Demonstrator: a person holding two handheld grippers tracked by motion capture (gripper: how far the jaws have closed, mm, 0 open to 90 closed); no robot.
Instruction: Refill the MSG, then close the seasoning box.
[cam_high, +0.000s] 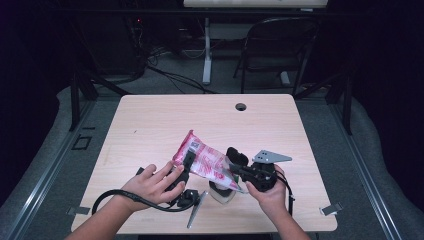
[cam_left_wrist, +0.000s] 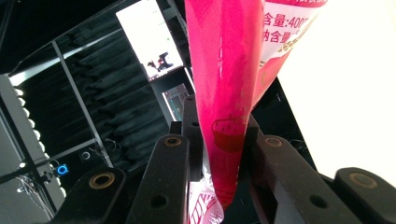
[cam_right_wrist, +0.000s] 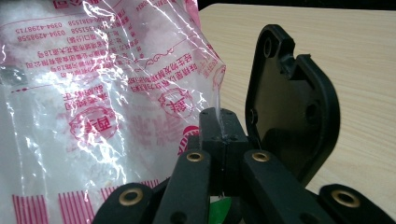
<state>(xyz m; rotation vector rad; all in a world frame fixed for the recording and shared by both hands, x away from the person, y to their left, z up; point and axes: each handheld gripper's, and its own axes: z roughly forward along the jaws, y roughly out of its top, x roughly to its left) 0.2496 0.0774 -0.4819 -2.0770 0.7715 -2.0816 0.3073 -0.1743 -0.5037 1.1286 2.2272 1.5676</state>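
Between the two grippers: pink-and-white bag (cam_high: 205, 161), long axis slanting upper-left to lower-right, left gripper (cam_high: 187, 161) pinching its upper end, right gripper (cam_high: 235, 175) clamped on its lower edge

**Glossy film, matt black, pale wood**

The bag (cam_right_wrist: 93, 93) is thin clear plastic film, crinkled and shiny, printed in pink and red. Both grippers' jaws look like matt black plastic with brass-coloured rivets. The table (cam_high: 150, 120) shows a smooth, pale wood-grain top.

1. The pink bag (cam_left_wrist: 243, 70) carried white print at its 1 o'clock corner, reading "含量:400".
2. In the right gripper view, its clear face (cam_right_wrist: 84, 84) showed mirrored red digits, "0394-4298558".
3. Other characters stayed too blurred to read.
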